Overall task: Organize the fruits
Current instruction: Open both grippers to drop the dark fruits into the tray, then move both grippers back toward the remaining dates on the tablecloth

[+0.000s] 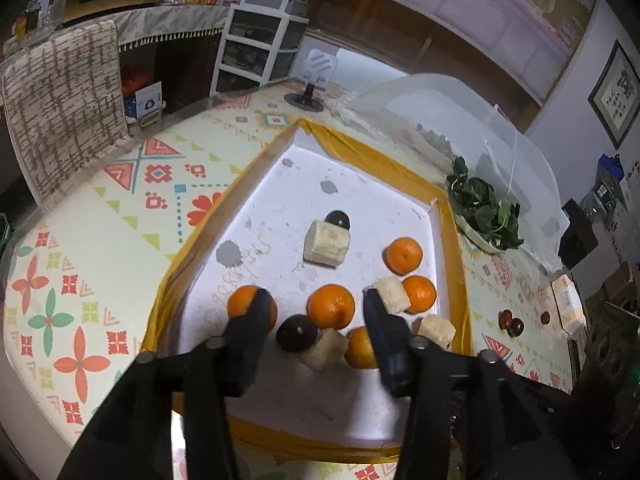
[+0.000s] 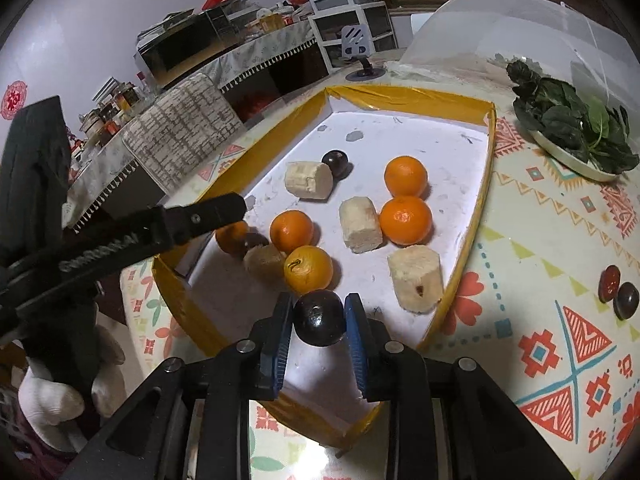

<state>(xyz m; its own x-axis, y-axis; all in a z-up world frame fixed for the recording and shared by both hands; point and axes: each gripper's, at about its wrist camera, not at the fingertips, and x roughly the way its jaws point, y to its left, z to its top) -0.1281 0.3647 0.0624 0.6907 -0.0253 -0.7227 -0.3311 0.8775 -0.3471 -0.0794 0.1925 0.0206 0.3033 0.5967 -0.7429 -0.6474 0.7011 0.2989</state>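
1. Right gripper [image 2: 319, 312] sits nearest the lens, jaws closed on a dark plum [image 2: 319, 317] — blue pads touching both sides, over the near part of the yellow-rimmed tray [image 2: 486, 184].
2. Left gripper [image 1: 314, 300], in its own view, has its fingers spread wide with nothing between them, above the tray's near end; a second dark plum [image 1: 298, 333] and an orange [image 1: 331, 306] show in the gap below.
3. Far left in the tray: an orange [image 1: 250, 305] partly hidden behind the left finger.
4. Mid tray: banana chunk [image 1: 326, 243] with another dark plum [image 1: 338, 219] touching its far side.
5. Right part of tray: two oranges [image 2: 405, 176] [image 2: 406, 220] near each other, a banana piece [image 2: 361, 224] just beside the nearer one, and another banana piece [image 2: 416, 278] near the right wall.
6. Outside the tray on the patterned tablecloth [image 2: 540, 240] — a plate of greens [image 2: 572, 132] far right, and two small dark-red fruits [image 2: 618, 290] side by side, well apart from the tray.
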